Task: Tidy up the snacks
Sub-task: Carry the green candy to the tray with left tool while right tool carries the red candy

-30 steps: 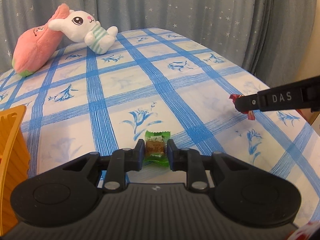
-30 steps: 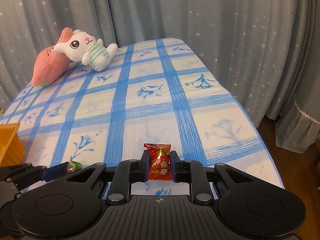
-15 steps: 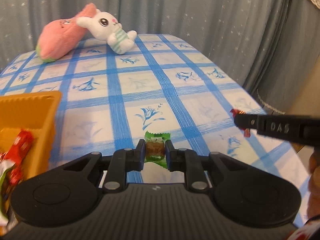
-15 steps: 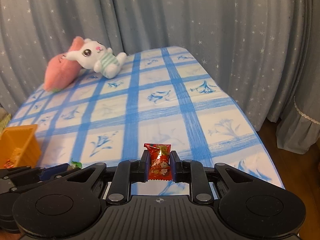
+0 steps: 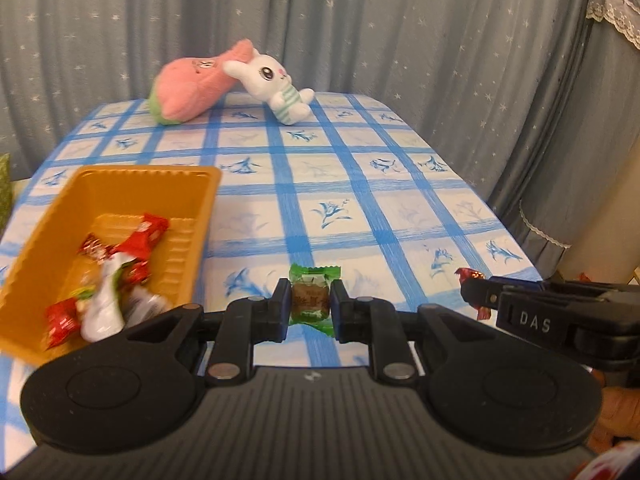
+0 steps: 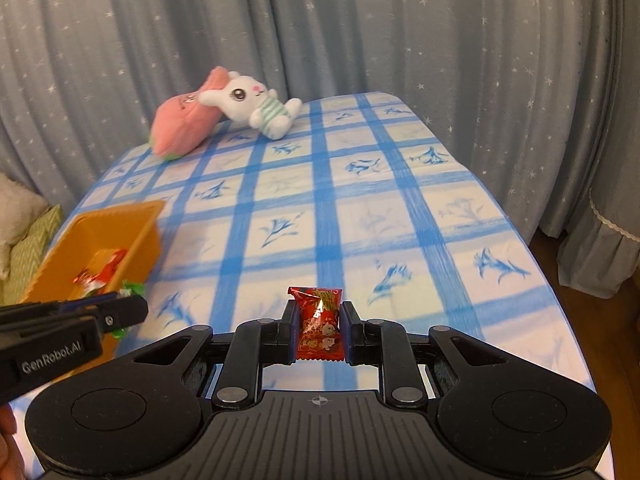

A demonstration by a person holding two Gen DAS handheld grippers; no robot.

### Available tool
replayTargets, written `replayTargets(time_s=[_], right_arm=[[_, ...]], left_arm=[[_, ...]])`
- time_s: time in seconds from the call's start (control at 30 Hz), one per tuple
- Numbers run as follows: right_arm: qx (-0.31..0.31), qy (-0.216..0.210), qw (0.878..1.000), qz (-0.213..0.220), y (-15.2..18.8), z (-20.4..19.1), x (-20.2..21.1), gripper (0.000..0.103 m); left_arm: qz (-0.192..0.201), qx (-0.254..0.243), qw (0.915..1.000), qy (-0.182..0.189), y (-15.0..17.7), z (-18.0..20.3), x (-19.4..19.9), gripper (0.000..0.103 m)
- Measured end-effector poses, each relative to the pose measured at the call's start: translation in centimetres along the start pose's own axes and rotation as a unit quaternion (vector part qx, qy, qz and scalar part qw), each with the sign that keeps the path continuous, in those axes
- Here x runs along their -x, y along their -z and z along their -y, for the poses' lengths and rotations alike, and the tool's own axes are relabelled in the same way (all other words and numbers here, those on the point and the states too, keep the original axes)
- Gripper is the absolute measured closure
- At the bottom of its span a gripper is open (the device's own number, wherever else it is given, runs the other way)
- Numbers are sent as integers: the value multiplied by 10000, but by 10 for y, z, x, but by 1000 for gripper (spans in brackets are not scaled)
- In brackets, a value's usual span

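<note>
You are carrying two sweets above the table: your left gripper (image 5: pixel 310 306) is pinching the green candy (image 5: pixel 312 298) tight, your right gripper (image 6: pixel 319 330) clamping the red snack packet (image 6: pixel 320 330). Judging by the part-filled orange tray (image 5: pixel 200 216) at left, you are needing to bring each over it and spread the fingers

star-print grey curtains (image 6: pixel 400 40), wooden floor (image 6: pixel 568 272)
</note>
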State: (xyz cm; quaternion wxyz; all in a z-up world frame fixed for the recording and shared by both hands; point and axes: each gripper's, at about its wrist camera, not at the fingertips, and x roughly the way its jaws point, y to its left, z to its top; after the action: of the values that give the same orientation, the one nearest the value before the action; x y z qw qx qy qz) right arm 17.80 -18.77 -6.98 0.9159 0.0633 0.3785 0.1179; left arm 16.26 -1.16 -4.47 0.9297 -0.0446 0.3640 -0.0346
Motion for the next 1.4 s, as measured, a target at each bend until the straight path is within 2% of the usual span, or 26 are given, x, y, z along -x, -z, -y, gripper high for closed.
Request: replayTargets(time_s=[0.23, 0.5, 0.93, 1.4], right_arm=[[199, -103, 9997, 43, 18, -23, 37, 82], [415, -273, 9987, 120, 29, -46, 62, 82], [755, -620, 9950, 185, 33, -87, 73, 82], [1155, -864, 9895, 121, 35, -129, 65, 82]], left_arm=[[105, 122, 9999, -55, 14, -8, 45, 85], [163, 192, 9995, -194, 28, -20, 78, 85], [281, 457, 9973, -511, 38, -51, 107, 85], [399, 771, 9929, -810, 42, -92, 125, 85]])
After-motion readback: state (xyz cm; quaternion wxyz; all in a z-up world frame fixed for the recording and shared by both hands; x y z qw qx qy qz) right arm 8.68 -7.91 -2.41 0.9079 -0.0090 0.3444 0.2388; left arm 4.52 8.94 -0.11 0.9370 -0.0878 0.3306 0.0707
